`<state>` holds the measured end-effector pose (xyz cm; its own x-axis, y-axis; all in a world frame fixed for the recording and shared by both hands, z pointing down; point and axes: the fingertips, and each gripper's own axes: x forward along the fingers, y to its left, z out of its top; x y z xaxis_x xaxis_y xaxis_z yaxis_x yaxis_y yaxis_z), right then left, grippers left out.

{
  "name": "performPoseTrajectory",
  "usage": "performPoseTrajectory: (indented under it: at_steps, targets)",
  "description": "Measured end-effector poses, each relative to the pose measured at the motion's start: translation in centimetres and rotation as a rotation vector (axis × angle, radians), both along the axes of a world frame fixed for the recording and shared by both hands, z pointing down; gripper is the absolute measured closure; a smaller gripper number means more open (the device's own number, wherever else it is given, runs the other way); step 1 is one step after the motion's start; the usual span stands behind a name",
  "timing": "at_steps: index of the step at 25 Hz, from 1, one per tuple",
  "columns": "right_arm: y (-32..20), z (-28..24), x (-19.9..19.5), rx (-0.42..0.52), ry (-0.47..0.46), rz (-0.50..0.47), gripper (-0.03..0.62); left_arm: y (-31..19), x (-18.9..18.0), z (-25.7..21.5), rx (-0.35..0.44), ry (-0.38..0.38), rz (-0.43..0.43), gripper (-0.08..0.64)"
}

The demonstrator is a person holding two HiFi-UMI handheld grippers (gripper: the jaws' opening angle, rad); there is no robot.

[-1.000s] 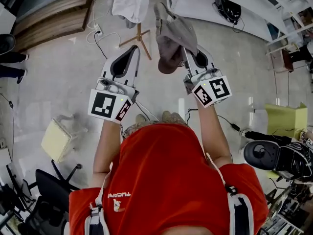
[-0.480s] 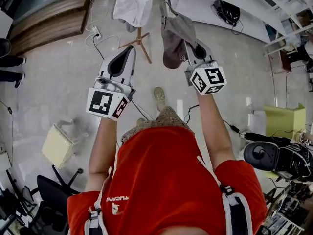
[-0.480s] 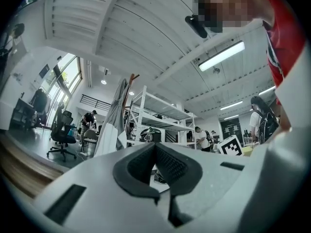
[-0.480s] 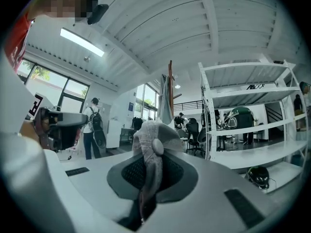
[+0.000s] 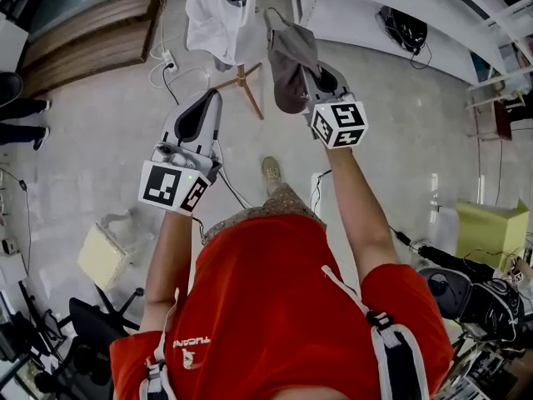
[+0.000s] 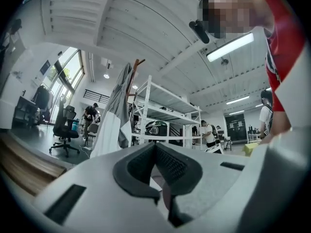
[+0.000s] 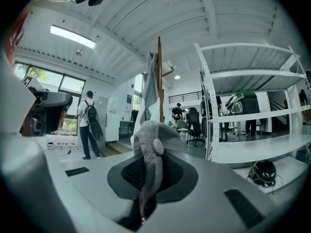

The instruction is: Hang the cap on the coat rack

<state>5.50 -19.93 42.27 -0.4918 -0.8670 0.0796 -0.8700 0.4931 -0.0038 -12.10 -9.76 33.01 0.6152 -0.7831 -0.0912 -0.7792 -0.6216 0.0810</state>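
Observation:
A grey cap (image 5: 291, 52) hangs from my right gripper (image 5: 310, 75), which is shut on its fabric. In the right gripper view the cap (image 7: 151, 147), with its top button showing, is pinched between the pads. The wooden coat rack pole (image 7: 159, 76) stands straight ahead with a pale garment (image 7: 148, 93) hanging on it. From above, the rack's wooden feet (image 5: 241, 77) and the white garment (image 5: 212, 11) lie just left of the cap. My left gripper (image 5: 202, 111) is shut and empty, lower and to the left; it also sees the coat rack (image 6: 132, 79).
White metal shelving (image 7: 233, 106) stands right of the rack, with a helmet (image 7: 264, 171) on a low shelf. A wooden bench (image 5: 92, 32), floor cables (image 5: 171, 61) and a yellow box (image 5: 102, 255) lie to the left. People and office chairs (image 6: 65, 127) are in the background.
Both grippers have moved forward and up toward the rack, the cap still in the right one. The rack's feet and white garment now sit closer beside the cap.

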Motion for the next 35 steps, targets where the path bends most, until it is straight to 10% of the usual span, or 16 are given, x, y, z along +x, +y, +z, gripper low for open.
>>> performPoseTrajectory:
  at_steps: [29,35]
  targets:
    - [-18.8,17.5,-6.6,-0.32,0.126,-0.358,0.552,-13.4,1.0,4.2,-0.161,-0.09,-0.226,0.552]
    - [-18.7,19.2,-6.4,-0.375,0.134,-0.345,0.418,-14.5,1.0,3.7,-0.147,-0.056,-0.182,0.552]
